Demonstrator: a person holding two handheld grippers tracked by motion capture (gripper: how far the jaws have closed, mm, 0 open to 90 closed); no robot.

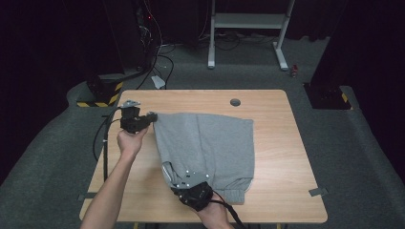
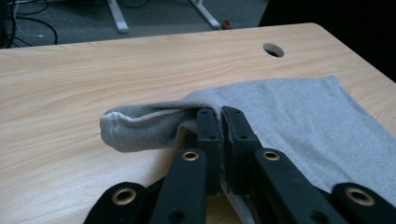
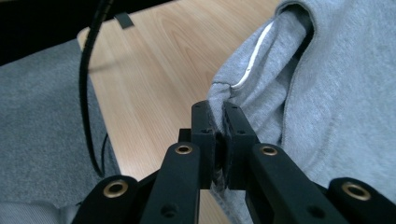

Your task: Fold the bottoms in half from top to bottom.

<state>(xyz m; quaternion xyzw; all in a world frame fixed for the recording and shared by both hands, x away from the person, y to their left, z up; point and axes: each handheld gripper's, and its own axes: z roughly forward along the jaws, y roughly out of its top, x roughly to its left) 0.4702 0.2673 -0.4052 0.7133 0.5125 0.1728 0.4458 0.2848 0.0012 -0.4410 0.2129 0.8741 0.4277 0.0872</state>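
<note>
R hand-held gripper point(image 1: 177, 183) pinching near hem of grey sweat shorts point(image 1: 210, 143) | L hand-held gripper point(image 1: 152, 116) pinching far-left corner | shorts flat mid-surface point(image 1: 277, 114) | soft, light, limp; grip edges

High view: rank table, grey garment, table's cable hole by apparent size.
1. Table, largest.
2. Grey garment, covering the middle of the table, pinched by both grippers.
3. Cable hole, smallest by far.
</note>
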